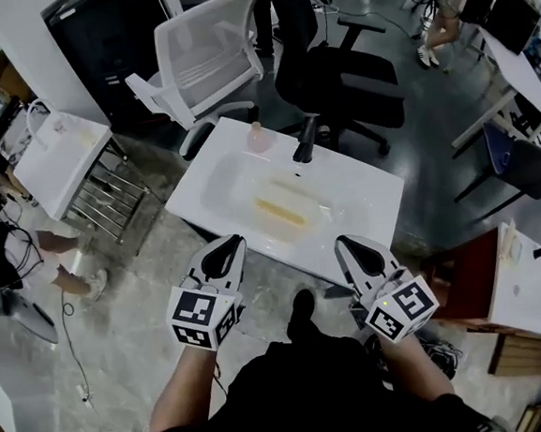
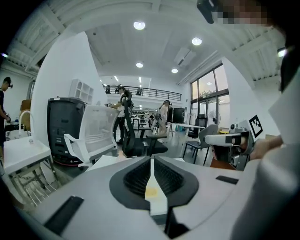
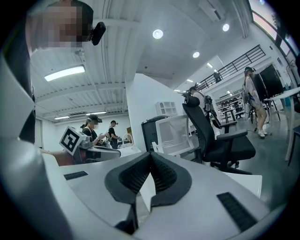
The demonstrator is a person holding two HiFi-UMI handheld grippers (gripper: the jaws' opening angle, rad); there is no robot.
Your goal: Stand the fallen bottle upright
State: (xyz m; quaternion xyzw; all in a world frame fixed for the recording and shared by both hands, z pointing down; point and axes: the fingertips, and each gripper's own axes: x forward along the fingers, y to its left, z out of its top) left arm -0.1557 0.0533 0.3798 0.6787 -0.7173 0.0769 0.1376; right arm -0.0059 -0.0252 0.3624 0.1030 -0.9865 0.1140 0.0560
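In the head view a clear bottle with yellowish contents [image 1: 280,208] lies on its side in the middle of the white table [image 1: 362,188]. Both grippers hover at the table's near edge, well short of the bottle. My left gripper [image 1: 227,247] is shut with nothing in it, and so is my right gripper [image 1: 349,246]. The left gripper view has its dark pads [image 2: 140,176] pressed together, with the right gripper [image 2: 233,140] off to the side. The right gripper view shows its pads [image 3: 161,176] closed too. Neither gripper view shows the bottle clearly.
A small pinkish bottle [image 1: 258,137] stands at the table's far edge beside a black upright object [image 1: 305,141]. A white mesh chair [image 1: 202,56] and a black office chair [image 1: 338,73] stand behind the table. A white side table [image 1: 58,158] is at left, with people around the room.
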